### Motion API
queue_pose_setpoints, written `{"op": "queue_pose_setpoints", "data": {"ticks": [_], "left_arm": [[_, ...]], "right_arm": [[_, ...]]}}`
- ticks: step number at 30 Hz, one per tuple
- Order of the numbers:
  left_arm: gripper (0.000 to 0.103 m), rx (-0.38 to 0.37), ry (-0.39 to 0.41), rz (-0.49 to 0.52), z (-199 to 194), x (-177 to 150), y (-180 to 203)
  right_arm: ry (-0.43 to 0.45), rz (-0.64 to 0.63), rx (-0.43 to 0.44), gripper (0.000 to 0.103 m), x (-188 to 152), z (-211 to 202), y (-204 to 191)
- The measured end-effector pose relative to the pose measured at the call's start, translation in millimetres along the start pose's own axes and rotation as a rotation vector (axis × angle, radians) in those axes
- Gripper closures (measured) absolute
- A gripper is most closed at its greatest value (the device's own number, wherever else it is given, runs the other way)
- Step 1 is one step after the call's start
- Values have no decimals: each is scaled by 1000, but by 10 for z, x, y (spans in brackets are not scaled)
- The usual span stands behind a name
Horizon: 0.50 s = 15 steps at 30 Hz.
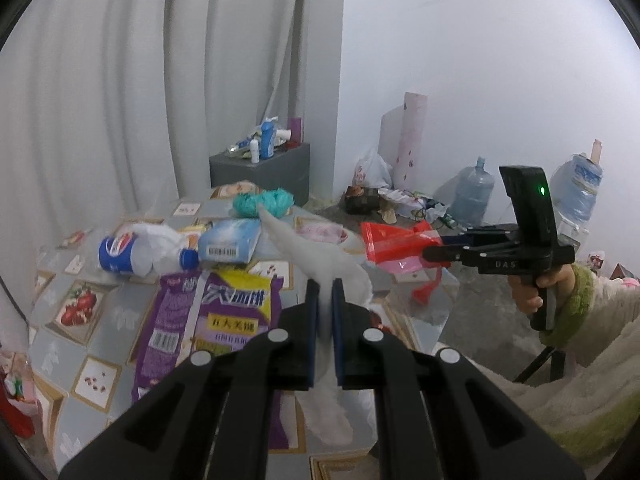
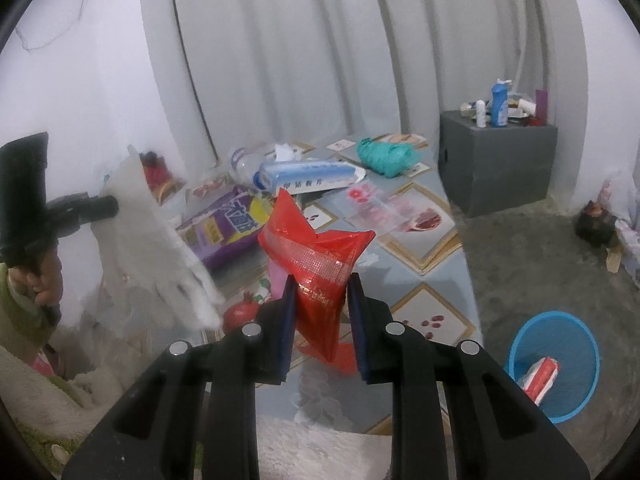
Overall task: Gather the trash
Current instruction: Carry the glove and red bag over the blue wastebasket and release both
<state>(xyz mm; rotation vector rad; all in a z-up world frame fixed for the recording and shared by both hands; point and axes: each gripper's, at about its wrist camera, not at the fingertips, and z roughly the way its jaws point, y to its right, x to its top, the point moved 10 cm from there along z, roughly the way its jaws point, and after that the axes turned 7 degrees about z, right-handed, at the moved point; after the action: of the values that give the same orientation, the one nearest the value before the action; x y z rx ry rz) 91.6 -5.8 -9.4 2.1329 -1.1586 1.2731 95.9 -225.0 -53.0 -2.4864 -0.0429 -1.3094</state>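
My left gripper (image 1: 325, 288) is shut on a white crumpled tissue (image 1: 308, 252), held above the patterned table mat (image 1: 84, 344); the tissue also shows in the right wrist view (image 2: 152, 240). My right gripper (image 2: 322, 284) is shut on a red plastic wrapper (image 2: 316, 256), held in the air; it shows in the left wrist view (image 1: 394, 242) too. On the mat lie a purple and yellow snack bag (image 1: 208, 320), a crushed blue-labelled bottle (image 1: 128, 254), a blue tissue pack (image 1: 230, 240) and a teal bag (image 1: 264, 202). A blue bin (image 2: 556, 364) stands on the floor at right.
A grey box (image 2: 496, 164) with bottles on top stands by the curtain. Two large water jugs (image 1: 474, 192) and a pile of clutter (image 1: 384, 200) sit by the far wall. A clear printed wrapper (image 2: 384, 208) lies on the mat.
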Motion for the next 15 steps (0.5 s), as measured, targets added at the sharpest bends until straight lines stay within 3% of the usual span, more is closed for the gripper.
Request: {"op": "queue_pose_setpoints", "data": {"ticks": [15], "left_arm": [[97,-76,62,117,415,726,301]], "right_arm": [[121,127,-111,80,102,-517,737]]}}
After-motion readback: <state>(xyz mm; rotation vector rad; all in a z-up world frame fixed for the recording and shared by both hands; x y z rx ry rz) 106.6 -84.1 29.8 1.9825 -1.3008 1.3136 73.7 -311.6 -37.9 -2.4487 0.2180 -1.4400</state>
